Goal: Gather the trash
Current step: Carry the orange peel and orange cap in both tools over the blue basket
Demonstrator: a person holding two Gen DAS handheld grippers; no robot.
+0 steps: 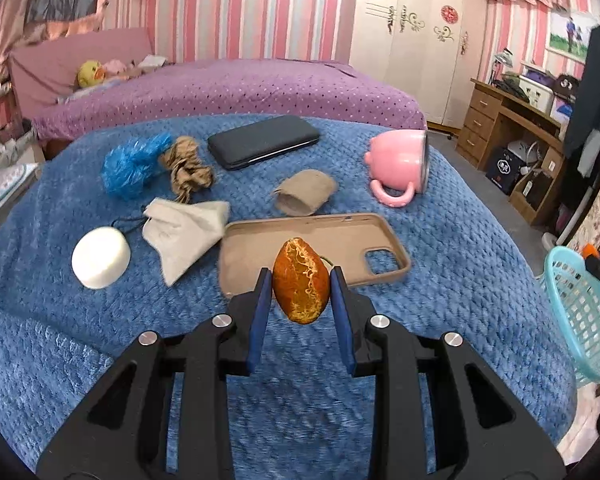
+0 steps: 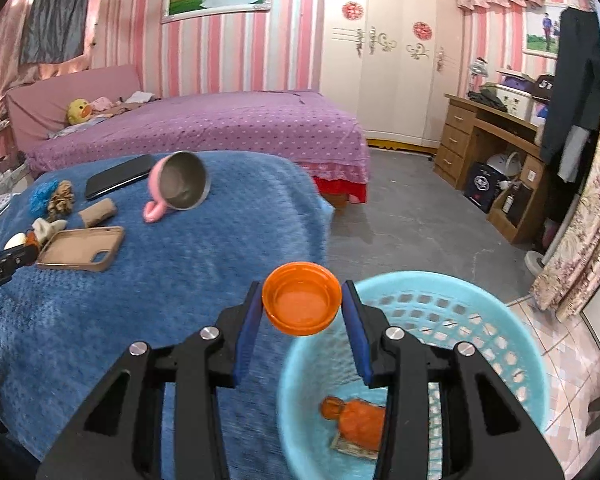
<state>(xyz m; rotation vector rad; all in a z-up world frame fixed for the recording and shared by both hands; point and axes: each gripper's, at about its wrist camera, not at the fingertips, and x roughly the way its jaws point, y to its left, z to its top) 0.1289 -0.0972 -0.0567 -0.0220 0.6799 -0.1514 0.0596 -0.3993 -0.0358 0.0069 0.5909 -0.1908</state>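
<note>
The left gripper (image 1: 302,286) is clamped on an orange peel (image 1: 301,281) held above the blue blanket (image 1: 460,248), just near of the tan phone case (image 1: 312,248); farther off lie a white round block (image 1: 101,257), a crumpled white cloth (image 1: 186,228), a blue plastic wad (image 1: 134,164), crumpled brown paper (image 1: 188,168), a dark phone (image 1: 263,141) and a tipped pink mug (image 1: 398,166). The right gripper (image 2: 302,300) is clamped on an orange bottle cap (image 2: 301,298), held at the near left rim of the light blue basket (image 2: 460,300) that stands right of the blanket. In the basket lies what looks like orange peel (image 2: 356,420) on some paper, partly hidden by the fingers.
</note>
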